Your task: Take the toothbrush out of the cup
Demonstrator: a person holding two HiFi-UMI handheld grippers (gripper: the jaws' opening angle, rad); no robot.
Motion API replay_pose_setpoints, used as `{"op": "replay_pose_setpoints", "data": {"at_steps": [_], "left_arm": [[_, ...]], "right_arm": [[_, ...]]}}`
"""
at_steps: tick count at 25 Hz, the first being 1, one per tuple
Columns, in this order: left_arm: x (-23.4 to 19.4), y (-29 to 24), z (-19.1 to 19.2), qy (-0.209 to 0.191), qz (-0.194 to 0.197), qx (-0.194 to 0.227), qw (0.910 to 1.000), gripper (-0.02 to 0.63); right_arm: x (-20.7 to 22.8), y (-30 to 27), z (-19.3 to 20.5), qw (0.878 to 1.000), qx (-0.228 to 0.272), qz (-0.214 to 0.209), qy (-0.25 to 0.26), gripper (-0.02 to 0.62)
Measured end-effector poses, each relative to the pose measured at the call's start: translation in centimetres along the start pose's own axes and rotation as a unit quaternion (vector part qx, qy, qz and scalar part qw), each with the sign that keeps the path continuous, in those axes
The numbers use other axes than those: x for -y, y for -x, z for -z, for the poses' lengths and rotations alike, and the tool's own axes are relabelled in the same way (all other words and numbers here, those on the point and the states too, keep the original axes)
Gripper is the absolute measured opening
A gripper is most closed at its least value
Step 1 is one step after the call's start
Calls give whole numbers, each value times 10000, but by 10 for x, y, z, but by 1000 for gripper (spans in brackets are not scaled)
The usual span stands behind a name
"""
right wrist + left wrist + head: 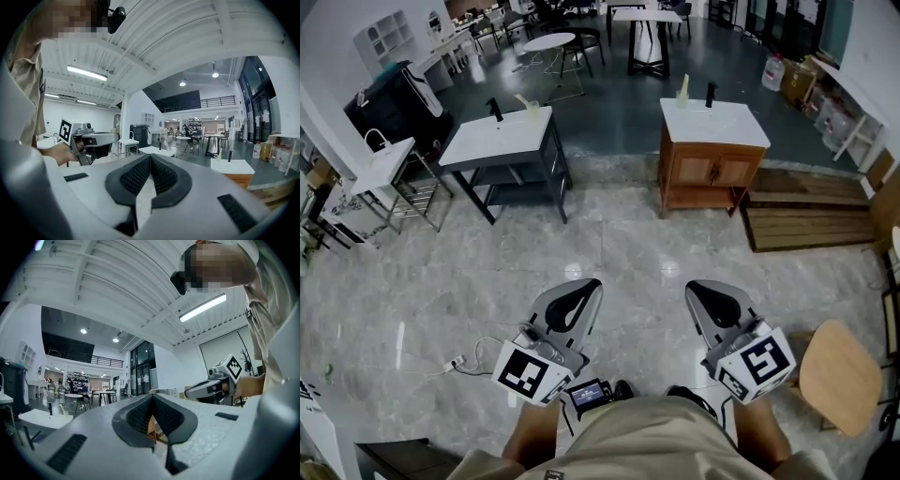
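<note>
Two washstands stand far ahead across the floor. On the wooden washstand a pale cup holding a toothbrush sits at the back left corner, beside a black tap. The grey-framed washstand bears a similar cup with a brush. My left gripper and right gripper are held side by side low in the head view, far short of both stands. Both are shut with nothing between the jaws, as the left gripper view and right gripper view show.
A wooden pallet platform lies right of the wooden washstand. A round wooden stool stands close on my right. A white cable and plug lie on the marble floor at my left. A third basin on a wire rack stands far left.
</note>
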State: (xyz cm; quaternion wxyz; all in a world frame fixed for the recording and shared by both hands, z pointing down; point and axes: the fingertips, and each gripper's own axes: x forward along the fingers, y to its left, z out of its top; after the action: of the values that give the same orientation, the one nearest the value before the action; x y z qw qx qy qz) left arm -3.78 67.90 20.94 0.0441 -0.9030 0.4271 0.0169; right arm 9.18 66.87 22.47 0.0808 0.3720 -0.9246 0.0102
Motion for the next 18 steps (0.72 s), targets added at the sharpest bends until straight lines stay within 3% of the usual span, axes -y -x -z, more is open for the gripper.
{"op": "replay_pose_setpoints", "data": {"at_steps": [10, 18], "left_arm": [[-34, -48, 14, 50, 159, -80, 9998, 6], [-58, -160, 39, 20, 83, -271, 9996, 6]], "right_arm": [[65, -25, 3, 9991, -77, 411, -75, 5], [189, -57, 20, 9985, -4, 480, -257, 6]]}}
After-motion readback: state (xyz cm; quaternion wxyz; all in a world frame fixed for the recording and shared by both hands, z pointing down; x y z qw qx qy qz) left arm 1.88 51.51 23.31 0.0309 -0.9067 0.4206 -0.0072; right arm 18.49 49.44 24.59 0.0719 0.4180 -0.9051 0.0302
